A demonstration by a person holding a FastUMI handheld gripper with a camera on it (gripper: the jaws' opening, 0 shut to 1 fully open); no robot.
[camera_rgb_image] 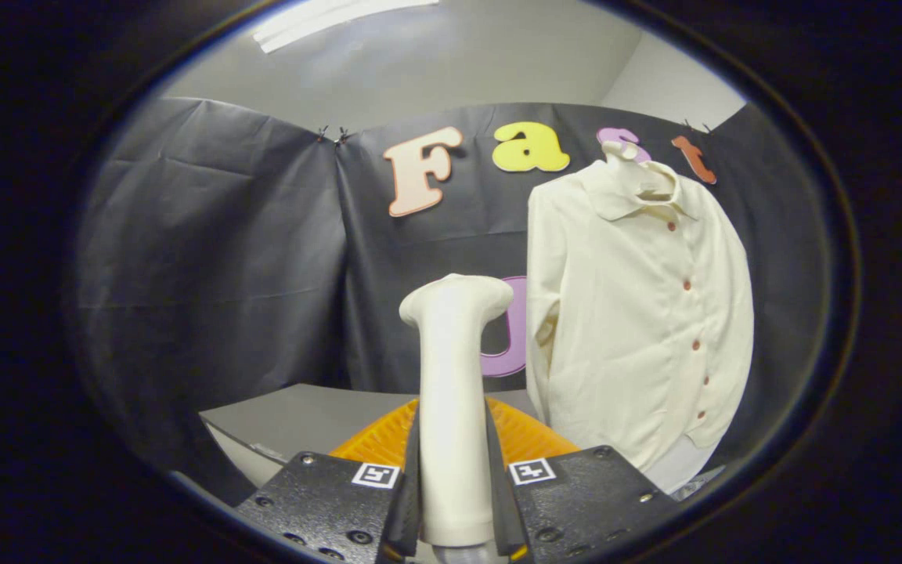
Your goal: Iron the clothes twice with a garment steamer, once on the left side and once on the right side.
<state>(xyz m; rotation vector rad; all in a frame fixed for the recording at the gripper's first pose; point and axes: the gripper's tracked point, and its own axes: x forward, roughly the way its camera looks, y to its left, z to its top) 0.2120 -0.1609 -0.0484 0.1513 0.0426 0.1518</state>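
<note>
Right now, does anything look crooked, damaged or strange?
Nothing stands out. The shirt hangs buttoned on its stand, beyond and to the right of the steamer, which stands upright between the fingers of the hand-held gripper, clamped from both sides.

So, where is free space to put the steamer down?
The gripper is shut on the steamer. Bare grey table lies left of the orange basket. Right of the basket is crowded by the hanging shirt.

A grey table (302, 415) stands before the black booth wall. An orange ribbed mat or tray (529, 439) lies on it, just beyond the fingers, beside the hanging shirt's hem.
</note>
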